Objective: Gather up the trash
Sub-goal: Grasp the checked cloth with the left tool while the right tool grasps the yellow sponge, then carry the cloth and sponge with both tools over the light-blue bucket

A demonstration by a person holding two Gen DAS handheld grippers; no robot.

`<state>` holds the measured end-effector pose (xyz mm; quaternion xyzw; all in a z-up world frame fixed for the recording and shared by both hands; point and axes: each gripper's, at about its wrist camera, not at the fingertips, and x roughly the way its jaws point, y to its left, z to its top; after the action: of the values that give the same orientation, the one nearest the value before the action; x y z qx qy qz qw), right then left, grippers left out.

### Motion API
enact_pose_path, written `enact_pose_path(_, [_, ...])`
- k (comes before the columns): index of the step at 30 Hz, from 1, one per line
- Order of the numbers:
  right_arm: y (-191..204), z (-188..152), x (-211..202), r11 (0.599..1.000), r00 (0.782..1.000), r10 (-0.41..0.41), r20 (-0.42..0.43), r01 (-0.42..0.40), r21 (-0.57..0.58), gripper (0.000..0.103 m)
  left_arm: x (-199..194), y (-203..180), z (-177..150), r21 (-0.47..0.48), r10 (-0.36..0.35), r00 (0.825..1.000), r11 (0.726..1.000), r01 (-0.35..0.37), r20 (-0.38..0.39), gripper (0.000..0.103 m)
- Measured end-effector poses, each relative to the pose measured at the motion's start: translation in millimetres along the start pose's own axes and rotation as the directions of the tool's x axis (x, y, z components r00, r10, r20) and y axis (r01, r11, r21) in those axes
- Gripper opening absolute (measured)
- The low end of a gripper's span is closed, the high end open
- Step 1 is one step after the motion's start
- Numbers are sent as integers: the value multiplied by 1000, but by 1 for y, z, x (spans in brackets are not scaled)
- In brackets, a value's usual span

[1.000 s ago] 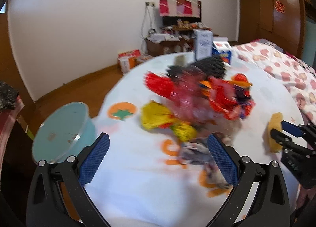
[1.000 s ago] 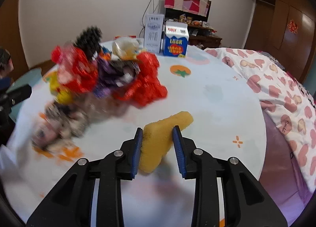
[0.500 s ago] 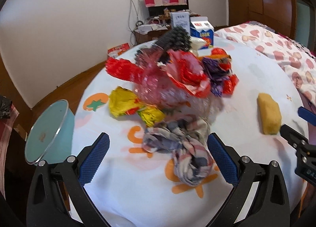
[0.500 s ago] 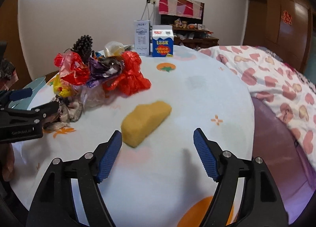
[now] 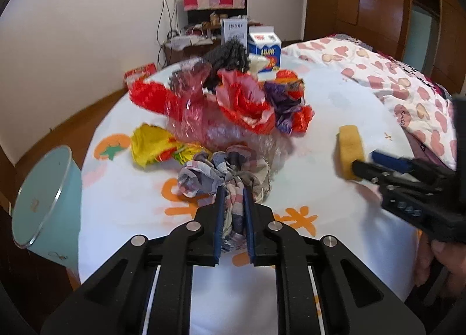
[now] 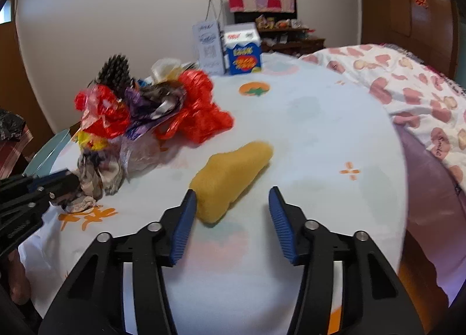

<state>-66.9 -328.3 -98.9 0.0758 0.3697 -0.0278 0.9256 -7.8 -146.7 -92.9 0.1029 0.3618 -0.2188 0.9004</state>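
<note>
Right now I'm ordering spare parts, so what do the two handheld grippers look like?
Both match: the left gripper and right gripper have matte black plastic linkage arms with round silver pivot bolts, and flat jaws faced in blue ribbed rubber. The right gripper's side carries small embossed lettering, too blurred to read. No cables or sleeves show.

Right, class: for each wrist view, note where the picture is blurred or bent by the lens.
Left wrist view: wall and door edges bow from the fisheye; the right claw by the yellow sponge is smeared; the checked cloth is sharp. Right wrist view: red plastic bag and cartons are softly blurred; dark corners.
</note>
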Motion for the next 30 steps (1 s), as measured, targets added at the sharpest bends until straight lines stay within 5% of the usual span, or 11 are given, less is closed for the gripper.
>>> enact_pose_path(6, [8,1,-4,999,1000,8,15,-7,-44,18,-29,13,5,-10,32,997,999,-32,69,13])
enact_pose_path(15, [14,21,-43,994,994,-12,112,24,-104,17,-69,52,12,-62,109,985,993,-101,135,13])
enact_pose_path(30, [90,65,-49,970,972,125,198,-77,-232,17,-73,122,22,-181,292,945,947,-265,145,13])
